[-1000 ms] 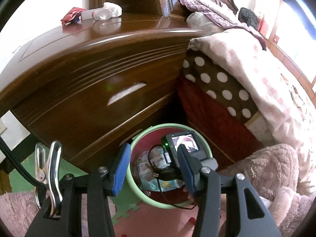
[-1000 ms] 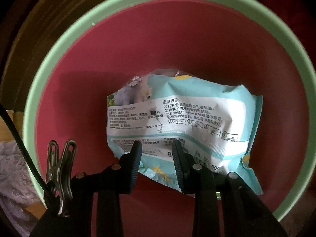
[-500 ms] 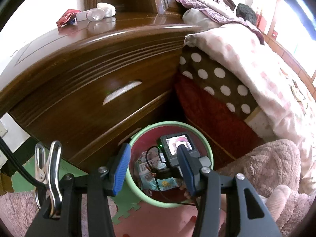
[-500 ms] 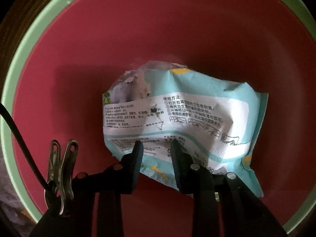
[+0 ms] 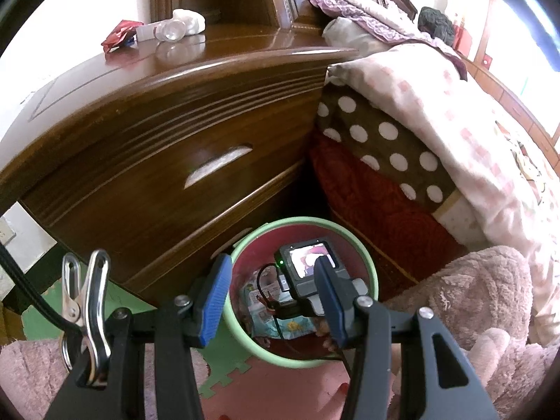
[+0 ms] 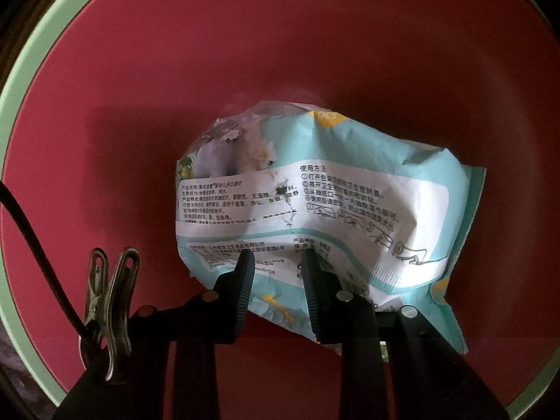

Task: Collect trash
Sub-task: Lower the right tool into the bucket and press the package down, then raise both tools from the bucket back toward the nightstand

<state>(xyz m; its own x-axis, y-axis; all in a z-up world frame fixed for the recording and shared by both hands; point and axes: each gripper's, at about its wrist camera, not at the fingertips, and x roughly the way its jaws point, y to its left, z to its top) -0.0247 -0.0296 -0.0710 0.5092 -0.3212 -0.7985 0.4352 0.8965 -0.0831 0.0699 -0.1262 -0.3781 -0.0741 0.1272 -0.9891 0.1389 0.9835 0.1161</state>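
Down inside the red bin (image 6: 350,52), the right claw (image 6: 276,266) points straight down and pinches the near edge of the wipes pack (image 6: 350,203). The pack's long side runs left to right. The left claw (image 5: 271,301) waits open above the bin, empty.

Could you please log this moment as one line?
right gripper: fingers just closed further on pack, inside bin | left gripper: open, empty, over bin

I see a brown wooden nightstand (image 5: 147,161) beside a bed (image 5: 455,133) piled with a polka-dot blanket (image 5: 385,140), and green-and-pink foam floor mats (image 5: 231,367) below.
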